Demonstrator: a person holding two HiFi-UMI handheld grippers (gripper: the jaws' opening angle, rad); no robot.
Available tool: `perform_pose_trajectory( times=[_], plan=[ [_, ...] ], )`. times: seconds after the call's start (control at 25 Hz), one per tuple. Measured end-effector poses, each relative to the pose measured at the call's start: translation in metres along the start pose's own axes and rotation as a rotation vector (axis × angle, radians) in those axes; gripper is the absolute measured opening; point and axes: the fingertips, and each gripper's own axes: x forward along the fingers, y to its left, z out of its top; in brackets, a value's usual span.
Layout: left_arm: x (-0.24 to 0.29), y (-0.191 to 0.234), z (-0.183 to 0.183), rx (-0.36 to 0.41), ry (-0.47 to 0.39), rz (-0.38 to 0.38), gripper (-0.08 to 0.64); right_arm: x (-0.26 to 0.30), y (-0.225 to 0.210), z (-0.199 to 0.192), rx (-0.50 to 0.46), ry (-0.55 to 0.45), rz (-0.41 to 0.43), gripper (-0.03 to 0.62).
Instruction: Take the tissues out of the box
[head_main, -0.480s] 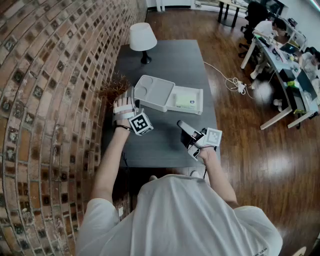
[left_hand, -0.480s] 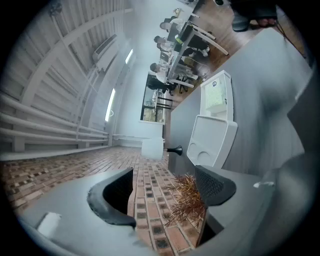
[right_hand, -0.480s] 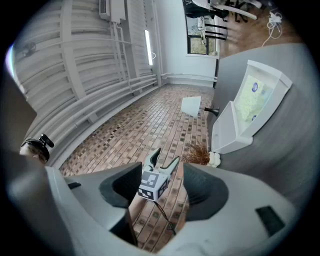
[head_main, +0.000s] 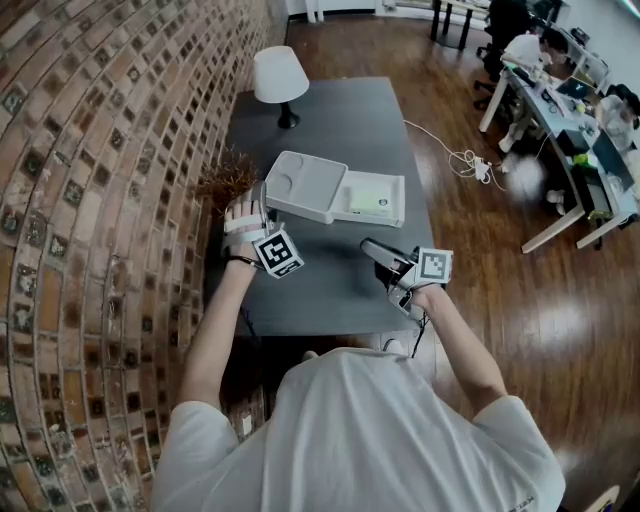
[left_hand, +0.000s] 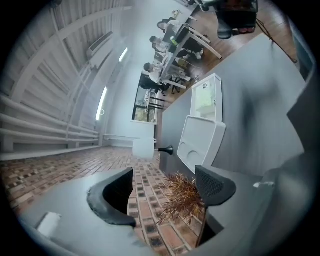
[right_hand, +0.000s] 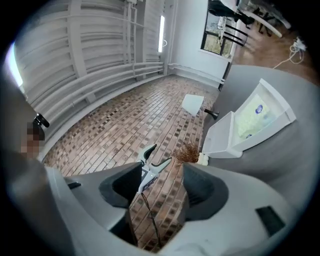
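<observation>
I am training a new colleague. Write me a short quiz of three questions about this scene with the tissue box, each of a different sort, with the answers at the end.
1. Multiple choice: what stands at the far end of the table, beyond the tissue box?
A. a lamp
B. a kettle
C. a stack of books

2. True or false: the lid of the box is shut.

3. Fill in the gap: between the jaws of the left gripper there is ____.

Key
1. A.
2. False: the lid lies open to the left, and the tissues show inside.
3. Nothing; its jaws stand apart, beside the lid.
</observation>
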Motion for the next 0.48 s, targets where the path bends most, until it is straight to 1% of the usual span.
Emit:
perform_pose_trajectory(
  times=[0.12, 0.28, 0.48],
  plan=[
    [-0.001, -0.003, -0.005, -0.013, 0.008, -0.020, 0.397, -0.005, 0.001, 0.007, -0.076, 0.032, 0.006, 0.258],
    [-0.004, -0.007, -0.014, -0.051, 0.012, -0.042, 0.396, -0.013, 0.004, 0.021, -0.187, 0.037, 0.008, 0.258],
    [-0.006, -0.013, -0.026, -0.057, 0.028, -0.065, 0.396, -0.020, 0.008, 0.041, -0.252, 0.049, -0.006, 0.258]
  ],
)
